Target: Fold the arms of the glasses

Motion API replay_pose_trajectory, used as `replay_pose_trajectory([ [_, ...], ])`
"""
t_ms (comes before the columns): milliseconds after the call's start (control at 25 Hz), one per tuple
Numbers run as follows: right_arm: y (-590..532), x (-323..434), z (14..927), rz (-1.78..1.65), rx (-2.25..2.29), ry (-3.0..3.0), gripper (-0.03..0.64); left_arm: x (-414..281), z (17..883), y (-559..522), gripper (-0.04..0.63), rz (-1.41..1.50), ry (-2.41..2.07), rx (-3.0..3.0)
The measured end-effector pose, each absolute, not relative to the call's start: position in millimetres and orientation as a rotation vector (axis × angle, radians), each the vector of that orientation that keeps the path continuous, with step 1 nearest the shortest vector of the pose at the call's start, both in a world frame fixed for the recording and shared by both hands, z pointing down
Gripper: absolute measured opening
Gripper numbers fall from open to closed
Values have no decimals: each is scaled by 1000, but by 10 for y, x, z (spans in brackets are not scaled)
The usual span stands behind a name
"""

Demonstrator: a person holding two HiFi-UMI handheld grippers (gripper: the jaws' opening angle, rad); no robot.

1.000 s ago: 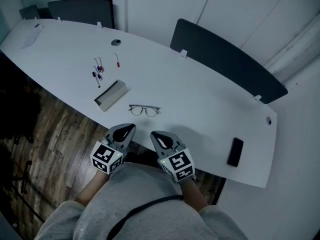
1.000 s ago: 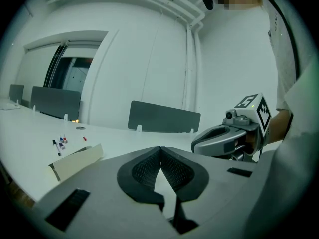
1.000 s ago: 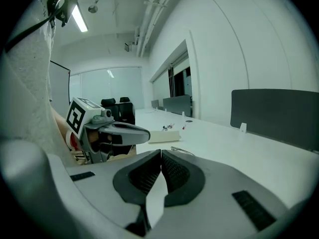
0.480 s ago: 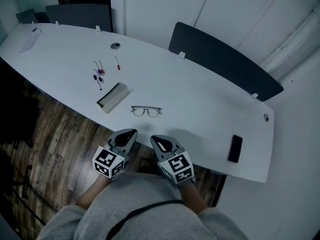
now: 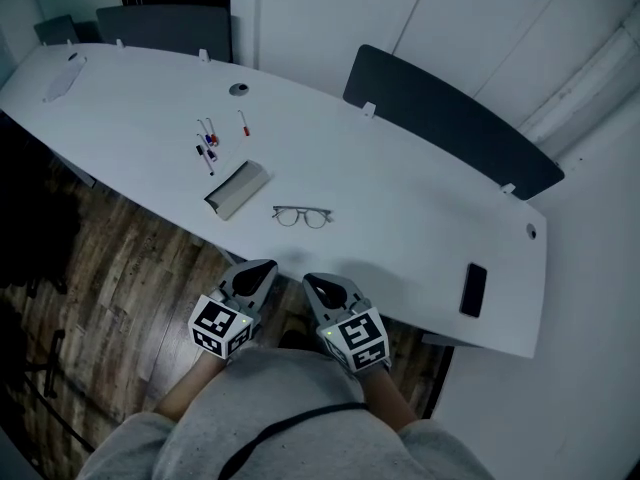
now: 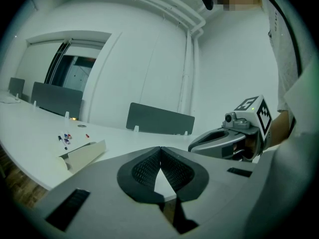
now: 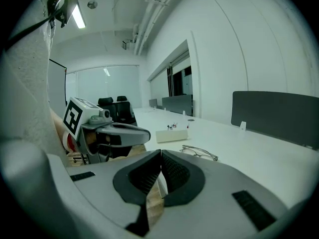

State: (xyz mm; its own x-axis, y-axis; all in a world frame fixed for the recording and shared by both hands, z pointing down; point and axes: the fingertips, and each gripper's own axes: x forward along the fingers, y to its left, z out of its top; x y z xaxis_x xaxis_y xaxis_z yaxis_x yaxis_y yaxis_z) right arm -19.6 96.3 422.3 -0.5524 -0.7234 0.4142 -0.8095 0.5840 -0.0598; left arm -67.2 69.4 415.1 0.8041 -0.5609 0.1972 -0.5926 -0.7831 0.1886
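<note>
The glasses (image 5: pixel 302 216) lie on the white table (image 5: pixel 420 198), near a small box (image 5: pixel 236 189) and well ahead of both claws. Their arms are apparently unfolded. The left gripper (image 5: pixel 262 266) and the right gripper (image 5: pixel 313 282) hang at the table's near edge, jaws pressed together and empty. The thin frame will probably slide on the smooth top if one arm is pushed while nothing steadies the front. Jaws arriving closed could also knock it toward the box.

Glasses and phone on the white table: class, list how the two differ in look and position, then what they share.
The glasses are a thin see-through frame; the phone is a solid dark slab. The glasses lie midway along the table; the phone lies near its right end. Both rest by the near edge.
</note>
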Motion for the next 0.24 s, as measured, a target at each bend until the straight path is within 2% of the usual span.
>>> replay_pose_trajectory([
  [240,1169,-336,4235,384,1233,-2491,20,-754,4160,905,15,176,-899,2747],
])
